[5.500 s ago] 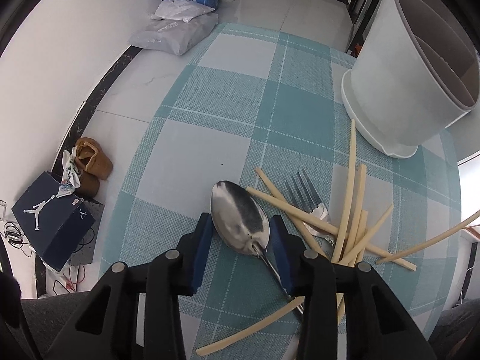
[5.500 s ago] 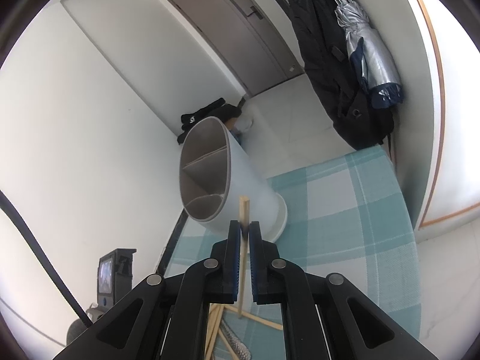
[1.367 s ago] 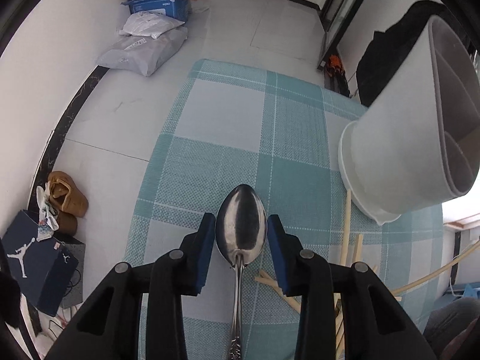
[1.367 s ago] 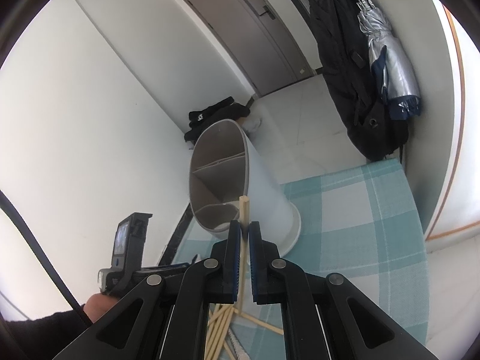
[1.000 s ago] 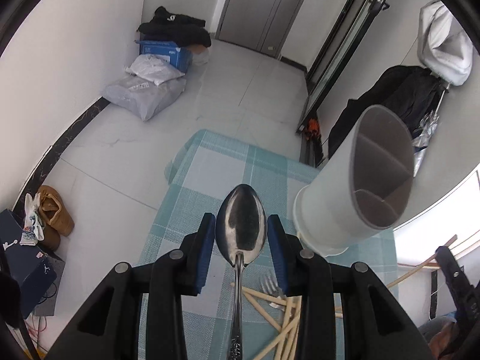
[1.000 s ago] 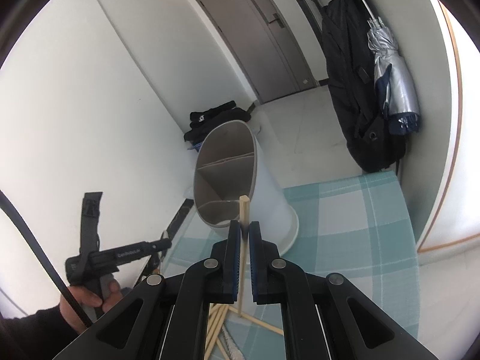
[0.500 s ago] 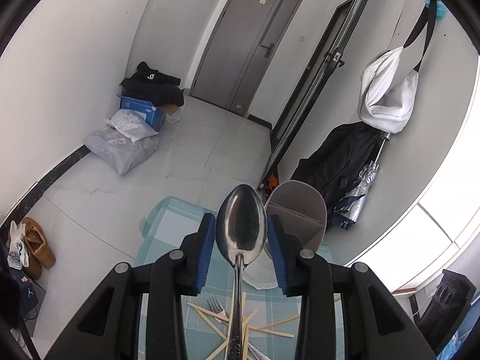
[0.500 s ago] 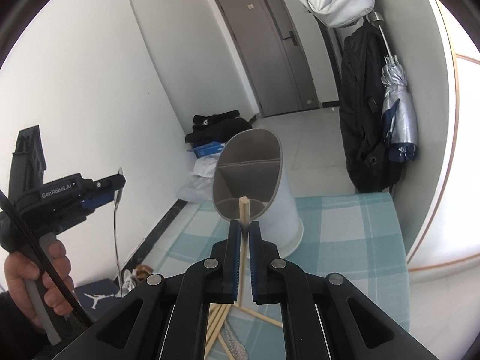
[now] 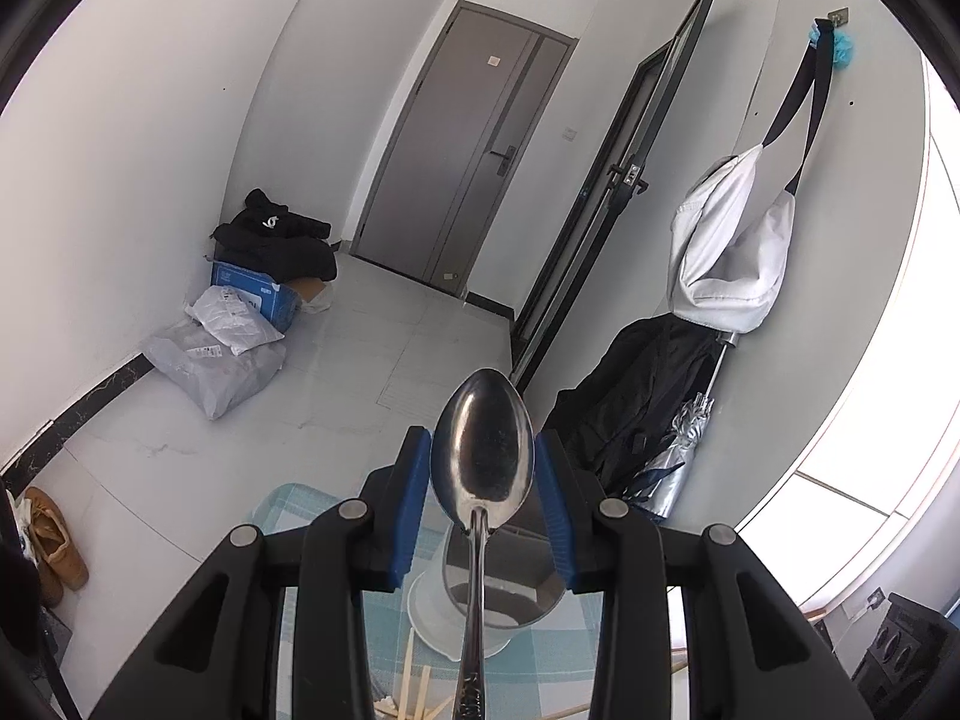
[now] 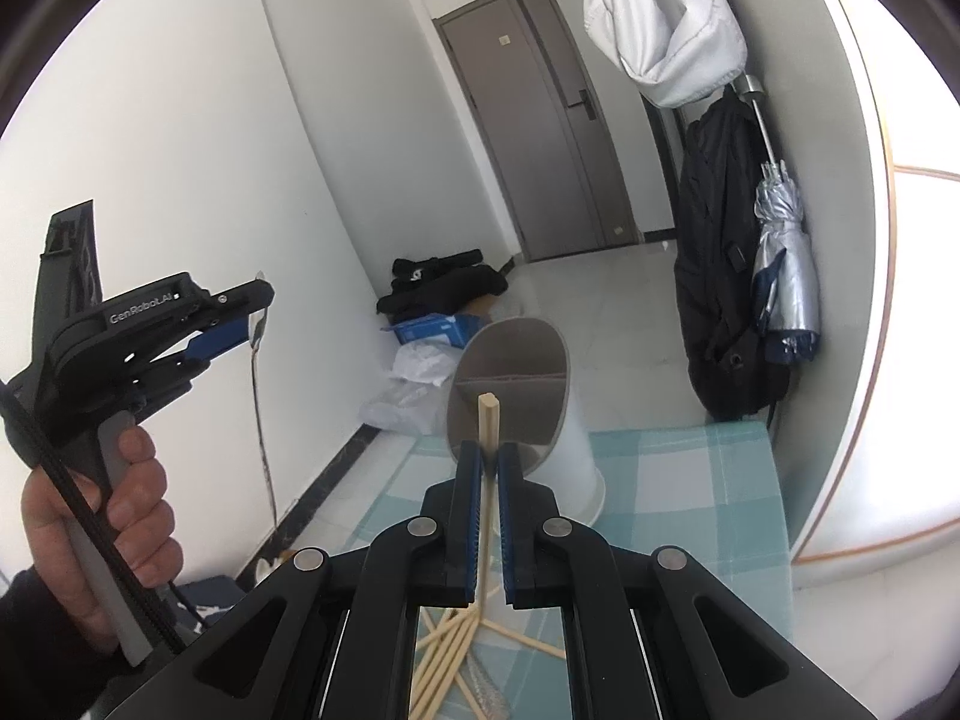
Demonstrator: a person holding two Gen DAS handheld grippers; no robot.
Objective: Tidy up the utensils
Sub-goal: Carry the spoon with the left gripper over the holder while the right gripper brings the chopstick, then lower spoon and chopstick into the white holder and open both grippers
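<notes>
My left gripper (image 9: 483,468) is shut on a steel spoon (image 9: 482,474), bowl up, handle hanging down, held high above the table. It also shows in the right wrist view (image 10: 240,324), raised at the left with the spoon (image 10: 259,360) hanging from it. My right gripper (image 10: 489,462) is shut on a pale chopstick (image 10: 487,420) that stands upright. The white divided utensil holder (image 10: 516,396) stands on the checked cloth just beyond the right gripper, and below the left gripper (image 9: 510,606). Several loose chopsticks (image 10: 450,654) lie on the cloth.
The table with a teal checked cloth (image 10: 684,480) has its far edge near a hung black coat and umbrella (image 10: 780,276). Bags and a blue box (image 9: 240,324) lie on the floor by the left wall. A grey door (image 9: 468,168) is beyond.
My left gripper has lifted the spoon off the table and tilted up, so the holder now sits low in its view. My right gripper has risen a little with its chopstick.
</notes>
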